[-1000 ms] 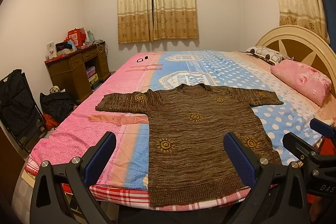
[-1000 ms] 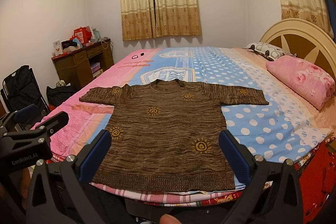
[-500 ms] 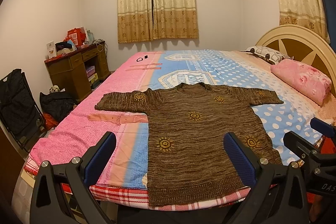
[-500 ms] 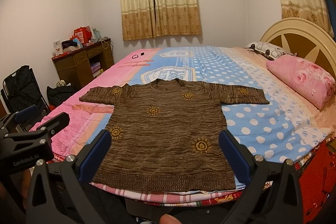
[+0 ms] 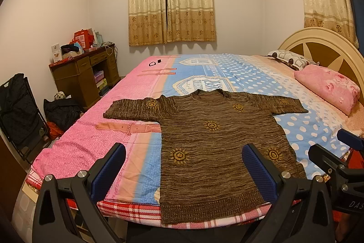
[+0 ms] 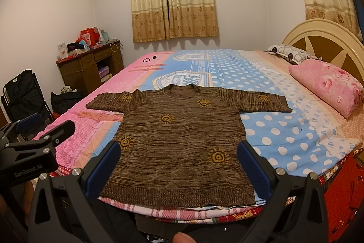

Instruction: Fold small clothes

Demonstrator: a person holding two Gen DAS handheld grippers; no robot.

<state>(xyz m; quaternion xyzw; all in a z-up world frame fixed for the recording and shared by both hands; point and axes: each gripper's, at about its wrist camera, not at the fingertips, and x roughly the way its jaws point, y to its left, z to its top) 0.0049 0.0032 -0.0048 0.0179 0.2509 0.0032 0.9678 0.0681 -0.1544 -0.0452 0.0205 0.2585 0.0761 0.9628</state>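
A brown knit short-sleeved top with yellow sun motifs (image 5: 218,142) lies flat and unfolded on the bed, hem at the near edge, neck toward the far side. It also shows in the right wrist view (image 6: 182,142). My left gripper (image 5: 182,165) is open and empty, held in front of the hem, off the bed. My right gripper (image 6: 177,163) is open and empty, also in front of the hem. Each gripper shows at the edge of the other's view: the right gripper (image 5: 341,165) and the left gripper (image 6: 34,147).
The bed has a pink and blue sheet (image 5: 295,126). A pink pillow (image 5: 327,85) and a patterned pillow (image 5: 289,58) lie by the headboard (image 5: 323,47) at right. A wooden desk (image 5: 84,74), black bags (image 5: 61,111) and a folding chair (image 5: 18,111) stand at left.
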